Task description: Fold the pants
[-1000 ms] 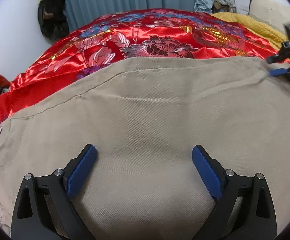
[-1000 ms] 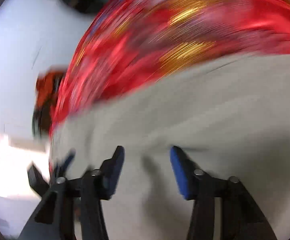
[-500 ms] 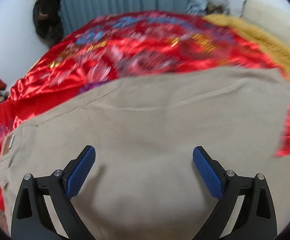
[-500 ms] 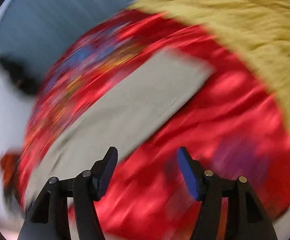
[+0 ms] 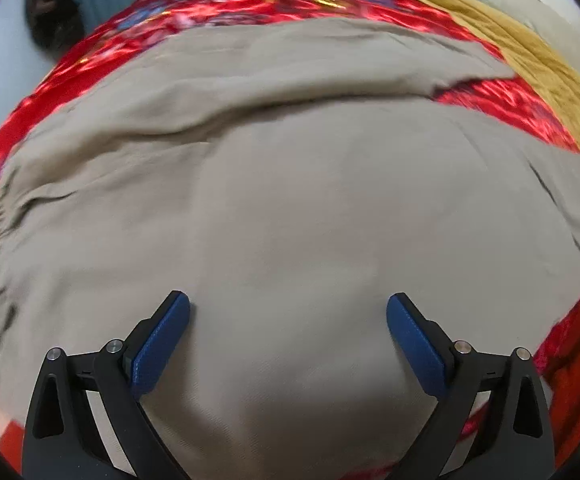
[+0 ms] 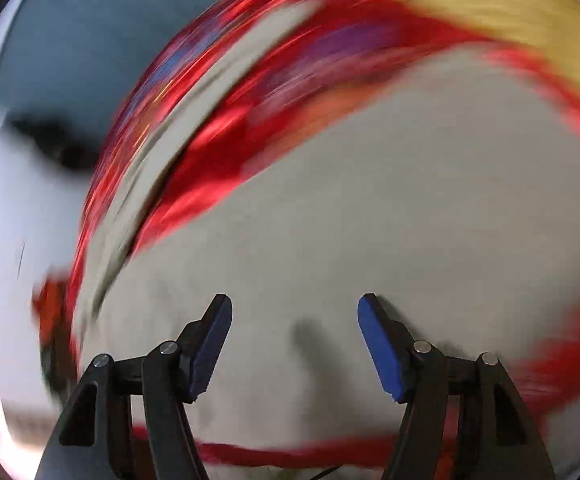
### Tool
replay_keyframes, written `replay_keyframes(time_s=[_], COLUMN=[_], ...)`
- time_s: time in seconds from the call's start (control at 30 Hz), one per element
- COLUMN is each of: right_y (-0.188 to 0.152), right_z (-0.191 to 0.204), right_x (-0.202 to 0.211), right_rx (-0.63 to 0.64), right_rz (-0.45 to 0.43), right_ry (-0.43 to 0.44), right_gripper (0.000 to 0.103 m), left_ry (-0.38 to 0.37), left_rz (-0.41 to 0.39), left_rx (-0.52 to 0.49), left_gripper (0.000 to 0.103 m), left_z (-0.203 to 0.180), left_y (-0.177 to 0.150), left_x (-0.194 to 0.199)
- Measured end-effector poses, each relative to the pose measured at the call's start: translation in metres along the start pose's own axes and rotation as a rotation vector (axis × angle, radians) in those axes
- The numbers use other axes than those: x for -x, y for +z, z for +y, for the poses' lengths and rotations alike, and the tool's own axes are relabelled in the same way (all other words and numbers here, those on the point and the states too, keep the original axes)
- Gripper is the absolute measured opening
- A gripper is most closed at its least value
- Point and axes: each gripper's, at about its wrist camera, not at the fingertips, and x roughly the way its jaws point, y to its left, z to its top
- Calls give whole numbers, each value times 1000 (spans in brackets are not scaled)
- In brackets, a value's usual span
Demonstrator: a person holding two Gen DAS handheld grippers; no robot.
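Left wrist view: left gripper [image 5: 287, 312] wide apart, empty, over the half-folded pants [image 5: 290, 184]; right gripper [image 6: 294, 312] also gapes. Next probably grabbing an edge.

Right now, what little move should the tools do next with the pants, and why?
Probably lower the left tool onto the tan pants and pinch the cloth. Both tools are open and empty, the right tool too, and the pants lie spread over the red bedspread, still rumpled and loose.
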Motion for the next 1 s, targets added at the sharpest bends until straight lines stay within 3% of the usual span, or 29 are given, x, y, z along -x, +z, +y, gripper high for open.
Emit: replay_keyframes(time_s=[0.07,0.17,0.3,0.4,0.5,0.6,0.77,0.9,1.0], right_y=[2,2,2,3,13,31,87,109,107], right_z=[-15,-8,55,121,185,249,335,352,318], right_x=[22,39,17,-6,-34,-61,-123,-197,-235], right_rx=[-27,-1,124,246,371,478,606,679,689], right_rz=[-61,-78,-41,-15,10,13,-40,70,213], right_ry=[-73,-72,-17,43,104,193,209,135,58], right_gripper=[67,67,67,67,67,67,71,72,72], left_ry=[6,28,79,137,164,111,103,85,77], left_rz=[-33,-135,-210,-199,-122,-190,-209,-222,-235], left_rx=[17,60,116,114,44,64,69,81,87], left_gripper=[99,99,99,99,99,100,101,102,102], left_z=[4,8,8,5,1,10,9,13,13], left_y=[16,69,139,167,156,136,132,132,132], left_x=[9,18,-13,-57,-104,-111,-111,-112,-113])
